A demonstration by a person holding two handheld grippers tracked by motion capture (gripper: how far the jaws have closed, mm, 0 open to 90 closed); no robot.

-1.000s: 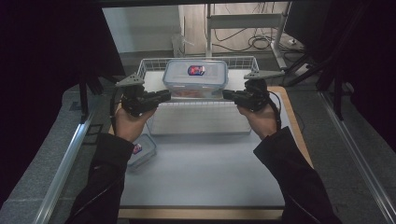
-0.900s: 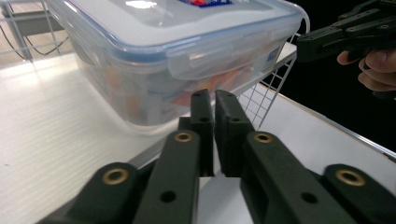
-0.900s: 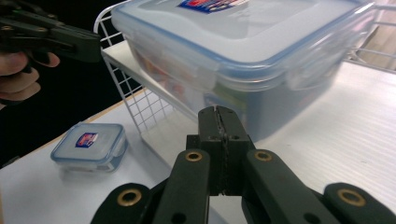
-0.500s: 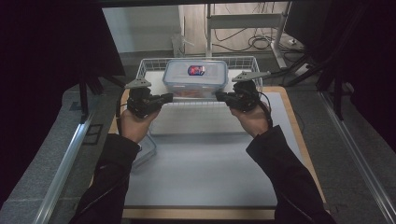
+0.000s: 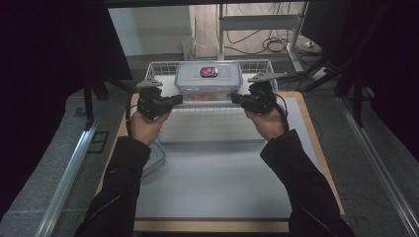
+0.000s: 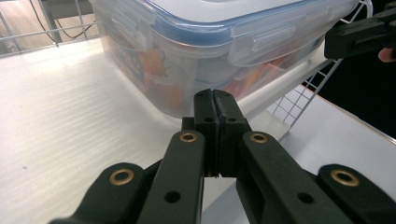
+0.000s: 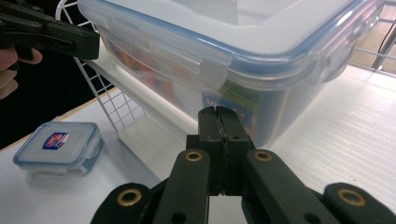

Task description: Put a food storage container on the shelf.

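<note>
From above, the left gripper (image 5: 174, 100) and right gripper (image 5: 238, 98) flank the lidded box (image 5: 208, 80) in the wire basket (image 5: 160, 66). Each gripper view shows its jaws pressed together, empty, beside the box (image 6: 224, 42) (image 7: 233, 51).

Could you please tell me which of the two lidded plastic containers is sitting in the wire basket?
The large container, between both shut grippers, sits in the wire basket; the small container rests on the table beside it.

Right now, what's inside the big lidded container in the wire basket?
Through the big container's clear walls, orange and red packets show, with a printed label at one end. Its white lid covers the rest, so the contents can't be identified.
</note>
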